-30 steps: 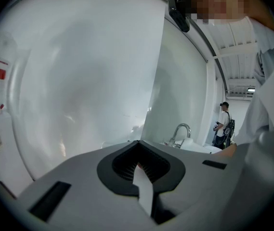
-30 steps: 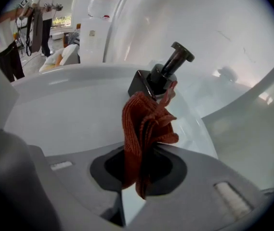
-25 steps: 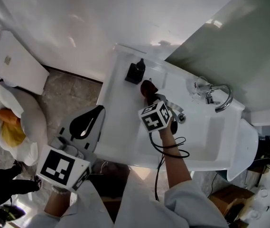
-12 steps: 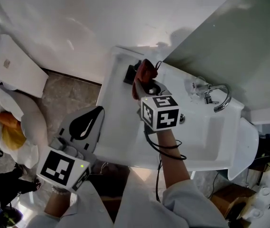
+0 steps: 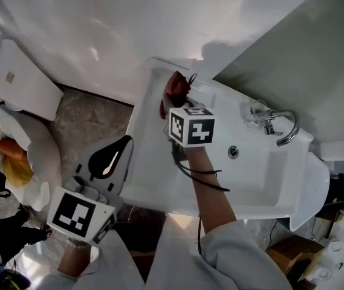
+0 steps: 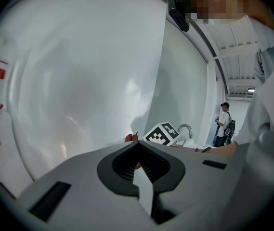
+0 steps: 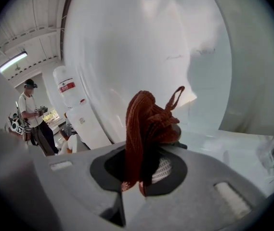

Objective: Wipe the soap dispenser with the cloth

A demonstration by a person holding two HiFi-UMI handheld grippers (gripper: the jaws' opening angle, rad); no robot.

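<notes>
1. While hanging low beside the sink (image 5: 144,156), the left gripper (image 5: 108,159) is keeping its jaws closed on nothing.
2. Right gripper (image 5: 179,103) is clamping the red cloth (image 5: 175,88) and pressing it into the sink's back-left corner.
3. Soap dispenser (image 7: 181,146) is sitting under the cloth, with only a dark edge showing.
4. Judgement: wiping is just getting underway; most faces are probably waiting.

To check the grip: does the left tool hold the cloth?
No, the left tool is empty; the red cloth hangs in the right tool.
</notes>
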